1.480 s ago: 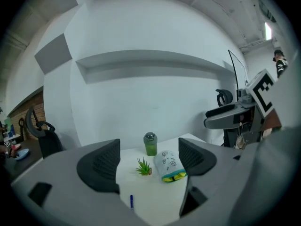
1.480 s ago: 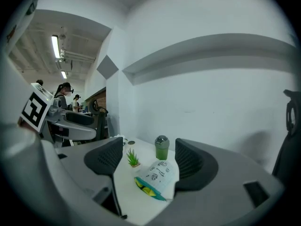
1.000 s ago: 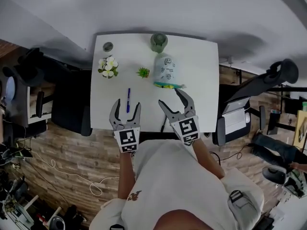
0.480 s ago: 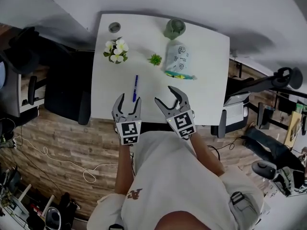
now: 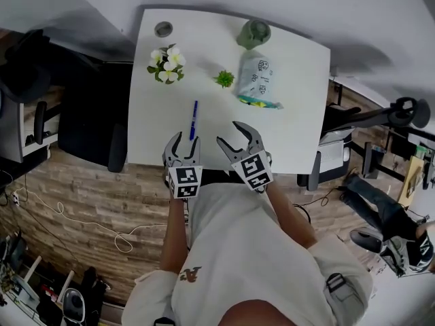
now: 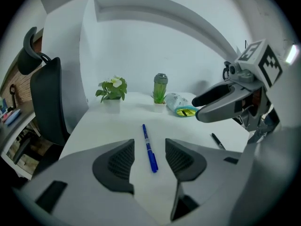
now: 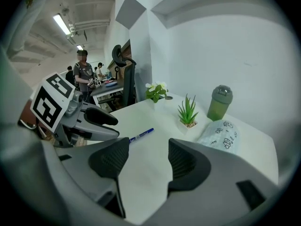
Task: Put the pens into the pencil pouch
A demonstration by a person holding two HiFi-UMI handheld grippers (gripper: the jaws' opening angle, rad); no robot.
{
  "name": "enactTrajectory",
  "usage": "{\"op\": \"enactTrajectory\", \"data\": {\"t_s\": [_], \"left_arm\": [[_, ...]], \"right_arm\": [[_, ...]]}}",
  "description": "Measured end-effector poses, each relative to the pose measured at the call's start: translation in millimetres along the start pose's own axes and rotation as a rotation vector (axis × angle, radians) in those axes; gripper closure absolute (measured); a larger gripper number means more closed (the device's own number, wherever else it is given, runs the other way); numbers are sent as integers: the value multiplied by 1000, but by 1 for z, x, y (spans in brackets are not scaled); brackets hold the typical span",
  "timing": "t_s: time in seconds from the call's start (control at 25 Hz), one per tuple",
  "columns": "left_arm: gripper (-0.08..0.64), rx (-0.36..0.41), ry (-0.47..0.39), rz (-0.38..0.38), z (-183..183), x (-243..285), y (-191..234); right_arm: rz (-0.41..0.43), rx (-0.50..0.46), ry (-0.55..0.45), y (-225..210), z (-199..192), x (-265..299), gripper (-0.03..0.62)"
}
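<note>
**White bench (image 5: 299, 141), blue pen (image 5: 194, 119) between my left tool's (image 5: 185, 147) jaws**

At the far left a black chair (image 6: 47, 98) stood beside the bench. On the bench's far left part sat a flower pot (image 5: 166, 64) with white blooms. Nearer to me, the blue pen lay flat, pointing away from me. I held my left tool low over its near end. In the left gripper view the pen ran up the gap between the two pads. The jaws were closing, but neither pad was touching the pen.

Further right, a small green succulent (image 5: 223, 79) stood near the middle of the bench. My right tool (image 7: 146, 147) hung just beside the left one at the near edge. Its jaws were closing too, wider apart than the left tool's, with only bare bench between them.

Beyond it the pencil pouch (image 5: 257, 80) lay on its side, pale with dark printed figures. Its yellow-green mouth was turned toward me, well apart from the blue pen. A green bottle (image 5: 253, 34) stood upright just behind the pouch. A black pen (image 6: 217, 141) lay on the bench at the right, below the right tool in the left gripper view.
</note>
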State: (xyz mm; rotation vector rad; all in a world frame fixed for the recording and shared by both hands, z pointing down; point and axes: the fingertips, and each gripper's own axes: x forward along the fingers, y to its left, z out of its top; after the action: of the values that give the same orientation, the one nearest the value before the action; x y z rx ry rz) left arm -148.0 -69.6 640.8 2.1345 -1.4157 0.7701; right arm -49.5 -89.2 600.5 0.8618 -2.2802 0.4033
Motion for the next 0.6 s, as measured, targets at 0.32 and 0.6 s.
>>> {"op": "enactTrajectory", "data": {"t_s": [0.32, 0.6], "left_arm": [[394, -26, 75, 34, -28, 17, -3], [426, -58, 137, 51, -50, 33, -5]], "right_arm": [[86, -26, 39, 7, -21, 19, 342], [117, -44, 49, 4, -26, 25, 344]]}}
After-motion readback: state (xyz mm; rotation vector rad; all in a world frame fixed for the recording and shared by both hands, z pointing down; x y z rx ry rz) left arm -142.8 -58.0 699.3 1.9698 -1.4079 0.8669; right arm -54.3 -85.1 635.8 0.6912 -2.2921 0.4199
